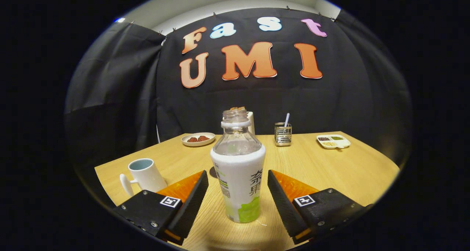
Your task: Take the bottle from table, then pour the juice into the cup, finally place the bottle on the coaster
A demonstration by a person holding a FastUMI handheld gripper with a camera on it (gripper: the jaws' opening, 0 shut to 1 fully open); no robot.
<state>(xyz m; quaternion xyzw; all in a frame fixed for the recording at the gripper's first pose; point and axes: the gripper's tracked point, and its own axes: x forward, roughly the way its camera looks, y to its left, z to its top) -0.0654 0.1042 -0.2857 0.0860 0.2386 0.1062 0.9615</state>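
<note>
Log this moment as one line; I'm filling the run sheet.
phase: pre-grasp | claw: open, fingers either side of bottle, not touching | bottle: upright on table, uncapped | cup: beside left finger

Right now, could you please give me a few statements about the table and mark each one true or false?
1. The bottle stands upright between the open jaws of the gripper, untouched. True.
2. The bottle has its cap on. False: the neck is open.
3. The mug lies tipped over. False: it stands upright on the table, beside one of the fingers.
4. A small plate with something reddish sits near the far edge. True.
5. The wire holder is beyond the bottle. True.
</note>
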